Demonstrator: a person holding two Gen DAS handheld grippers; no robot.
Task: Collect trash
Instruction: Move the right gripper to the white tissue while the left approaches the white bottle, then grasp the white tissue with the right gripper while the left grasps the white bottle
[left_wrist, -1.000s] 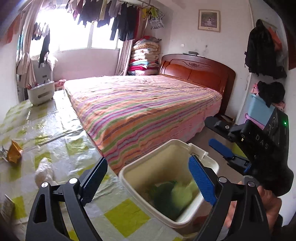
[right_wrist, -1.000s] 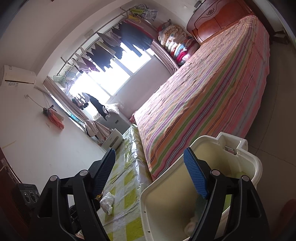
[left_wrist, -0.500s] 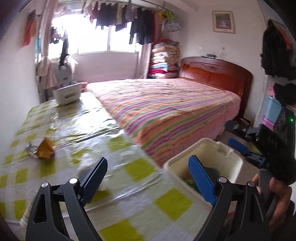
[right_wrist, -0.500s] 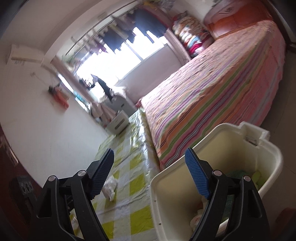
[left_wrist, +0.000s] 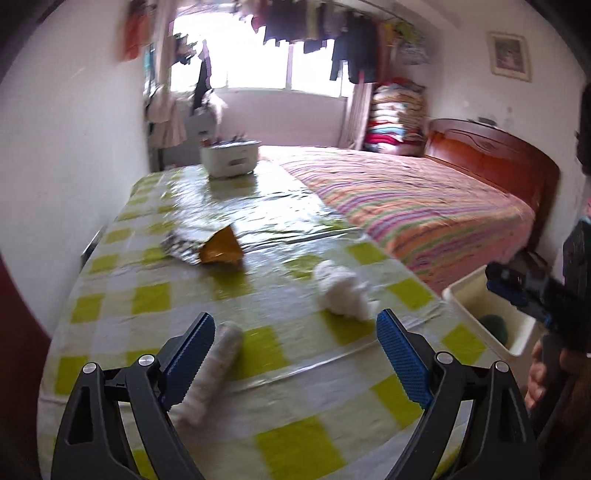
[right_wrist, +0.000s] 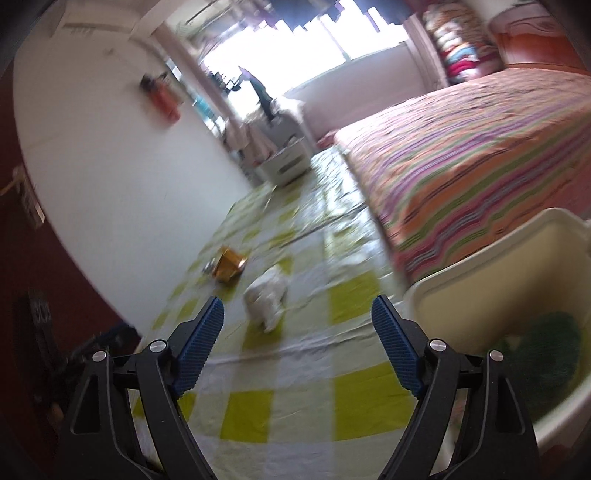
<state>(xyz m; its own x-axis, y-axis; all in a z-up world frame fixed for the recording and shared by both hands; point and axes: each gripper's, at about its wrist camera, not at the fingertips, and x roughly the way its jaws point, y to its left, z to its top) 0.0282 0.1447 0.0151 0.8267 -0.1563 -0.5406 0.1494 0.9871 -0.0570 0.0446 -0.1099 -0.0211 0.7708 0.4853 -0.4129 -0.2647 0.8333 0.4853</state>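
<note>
Both views swung from bin (right_wrist: 517, 266) to table (left_wrist: 155, 295); left hand-held gripper (left_wrist: 295, 354), right hand-held gripper (right_wrist: 297, 341) agape, right's jaws just widened, empty.

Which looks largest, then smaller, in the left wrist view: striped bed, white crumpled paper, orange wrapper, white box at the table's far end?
1. striped bed
2. white box, though its distance shrinks it
3-4. white crumpled paper and orange wrapper: alike, unranked

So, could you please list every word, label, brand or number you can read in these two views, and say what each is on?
No text is legible in either view.
Orange wrapper on the checked tablecloth: any print is blurred.
Framed picture on the wall: too small and blurred to tell.
White box at the table's far end: no readable label.
</note>
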